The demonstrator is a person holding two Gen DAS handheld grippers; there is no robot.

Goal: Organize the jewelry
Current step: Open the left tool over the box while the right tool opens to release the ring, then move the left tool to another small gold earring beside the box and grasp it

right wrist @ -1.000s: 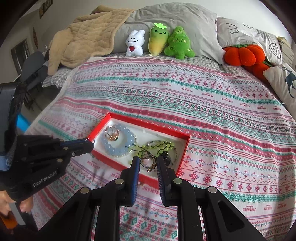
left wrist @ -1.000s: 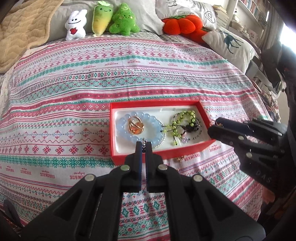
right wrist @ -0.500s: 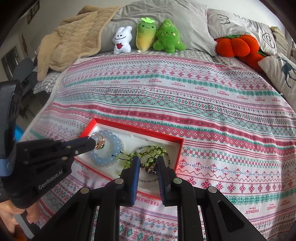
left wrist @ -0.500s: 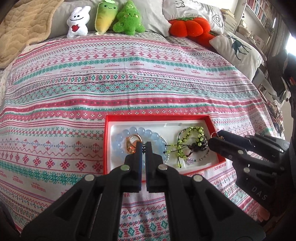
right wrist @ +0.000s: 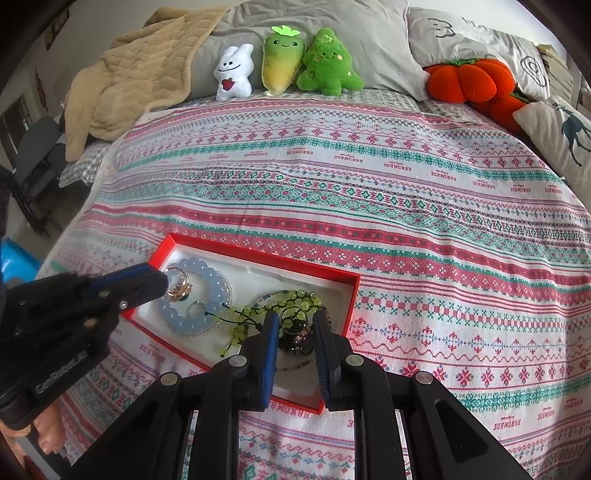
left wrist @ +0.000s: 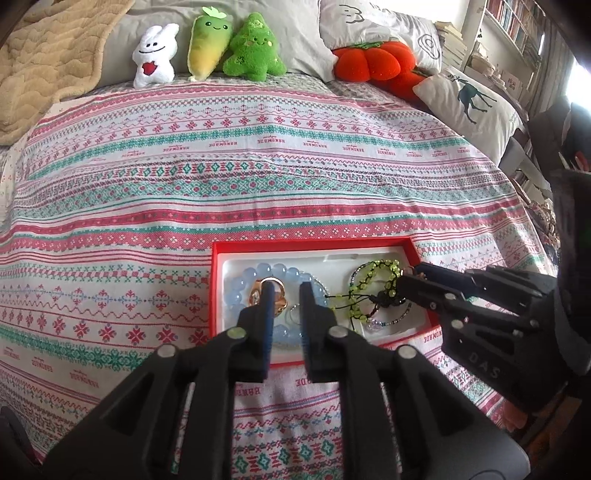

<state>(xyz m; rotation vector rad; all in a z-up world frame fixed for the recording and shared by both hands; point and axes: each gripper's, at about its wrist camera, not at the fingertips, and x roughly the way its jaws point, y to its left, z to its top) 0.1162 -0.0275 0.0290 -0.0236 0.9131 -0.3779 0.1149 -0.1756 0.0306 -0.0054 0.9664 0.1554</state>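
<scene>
A red jewelry box with a white lining lies on the bedspread. In it are a pale blue bead bracelet, a gold ring, a small clear ring, a green bead bracelet and dark beads. My left gripper is open and empty over the blue bracelet and gold ring. My right gripper is open and empty over the dark beads at the box's right end.
The box sits on a striped patterned bedspread. Plush toys, red pumpkin cushions, pillows and a beige blanket line the far edge. Shelves stand at the right.
Both grippers moved forward over the box. The left gripper opened and let a small clear ring drop inside the blue bracelet. The right gripper's gap widened.
</scene>
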